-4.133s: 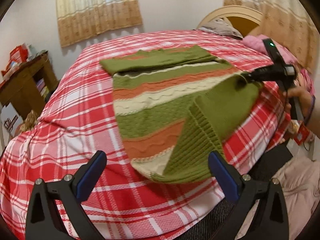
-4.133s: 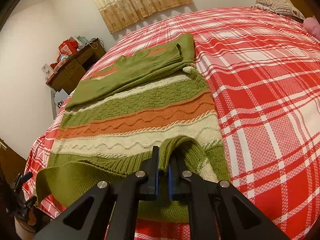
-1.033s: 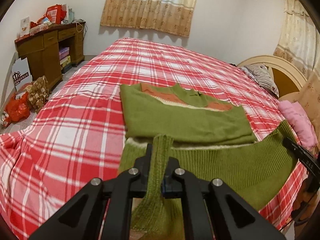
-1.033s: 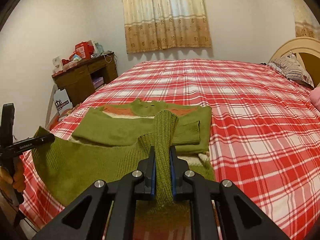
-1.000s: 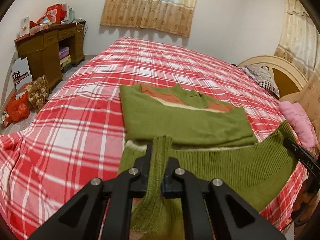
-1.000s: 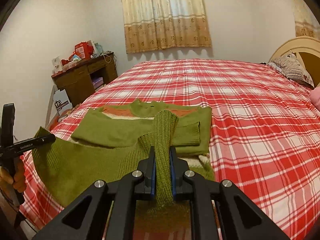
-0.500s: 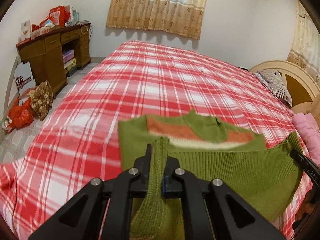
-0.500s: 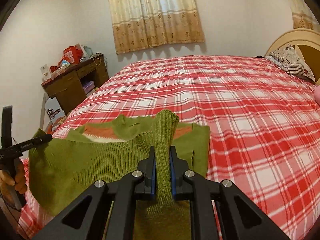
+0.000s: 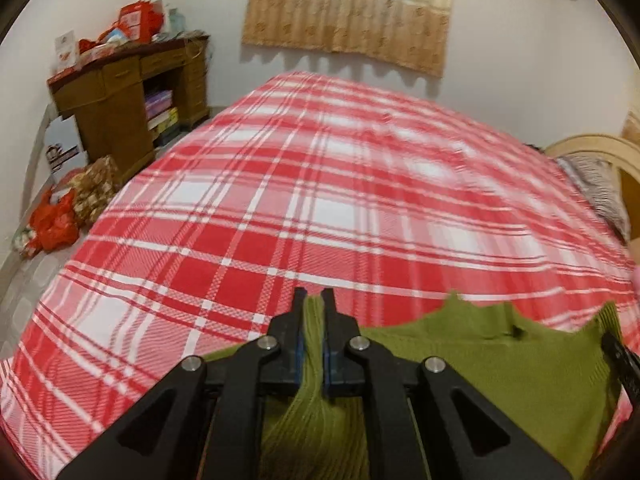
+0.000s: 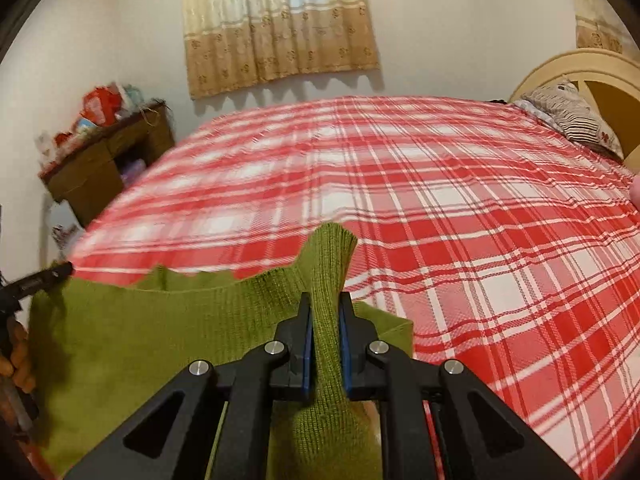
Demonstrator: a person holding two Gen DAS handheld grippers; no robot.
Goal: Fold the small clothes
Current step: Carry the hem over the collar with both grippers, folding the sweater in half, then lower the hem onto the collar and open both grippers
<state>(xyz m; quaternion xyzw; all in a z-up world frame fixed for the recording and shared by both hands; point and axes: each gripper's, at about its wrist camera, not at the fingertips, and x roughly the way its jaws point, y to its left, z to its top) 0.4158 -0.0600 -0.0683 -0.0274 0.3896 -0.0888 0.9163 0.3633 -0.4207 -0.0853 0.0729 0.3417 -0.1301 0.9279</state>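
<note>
You hold the green ribbed knit sweater [image 9: 500, 364] by its hem edge with both tools. Your left gripper [image 9: 312, 308] is clenched on a bunched pleat of the knit, and your right gripper [image 10: 325, 308] is clenched on another, with a tuft of ribbing standing up past its fingertips. The free fold of the sweater hangs stretched between the two tools, just above the near part of the red and white plaid bedspread [image 9: 320, 184]; the rest of the garment lies under it, and only a jagged strip of its far edge [image 10: 192, 278] shows beyond the raised hem.

What matters for the next move is this: the held edge runs crosswise, from your left tool to your right, and the far edge below runs roughly parallel to it and only just ahead of the fingertips. Neither hand is clearly nearer; in the left wrist view the right tool's tip [image 9: 618, 354] sits at about the same depth as the hem. So the fold looks close to done. You probably need to carry both hands forward evenly and lower the hem onto that far edge. If one side leads, the fold will likely land skewed. Both views are slightly blurred, so the exact overlap cannot be told.
</note>
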